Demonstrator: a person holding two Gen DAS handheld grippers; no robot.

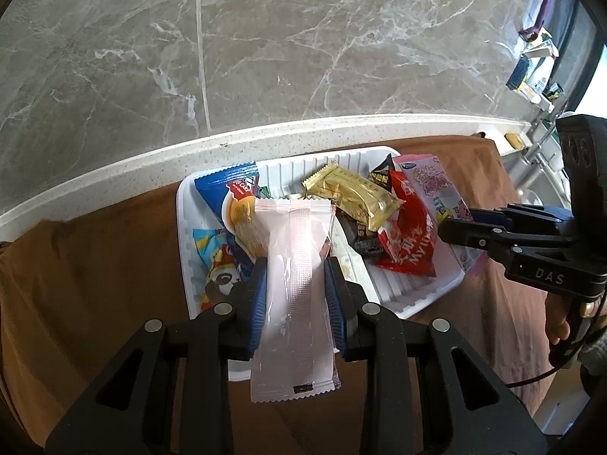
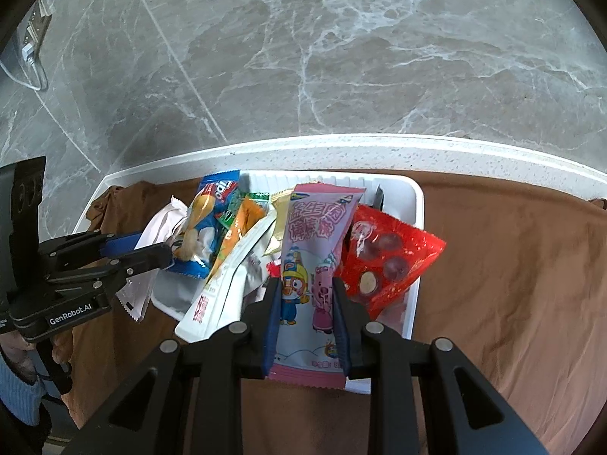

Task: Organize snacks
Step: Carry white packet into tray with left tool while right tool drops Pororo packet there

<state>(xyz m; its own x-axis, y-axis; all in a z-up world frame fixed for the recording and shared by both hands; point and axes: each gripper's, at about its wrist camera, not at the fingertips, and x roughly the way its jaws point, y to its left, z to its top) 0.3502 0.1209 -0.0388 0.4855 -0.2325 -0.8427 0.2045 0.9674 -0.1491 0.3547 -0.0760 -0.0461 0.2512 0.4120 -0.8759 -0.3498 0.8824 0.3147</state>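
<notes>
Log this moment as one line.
left gripper: shut on pale pink sachet | right gripper: shut on pink cartoon packet | both over white ribbed tray

White tray (image 1: 383,288) crowded with snack packets: gold packet (image 1: 353,197) across the middle, red packet (image 1: 408,242) to its right, blue packets (image 1: 224,185) at left. Little bare ribbed floor, mainly along the near right edge. Open brown cloth (image 2: 512,284) to the right of the tray and on the near side, free for passage. Speckled counter rim (image 1: 114,174) and marble wall (image 1: 303,38) closing off the far side. Bottles and boxes (image 1: 531,72) far right, well apart.
</notes>
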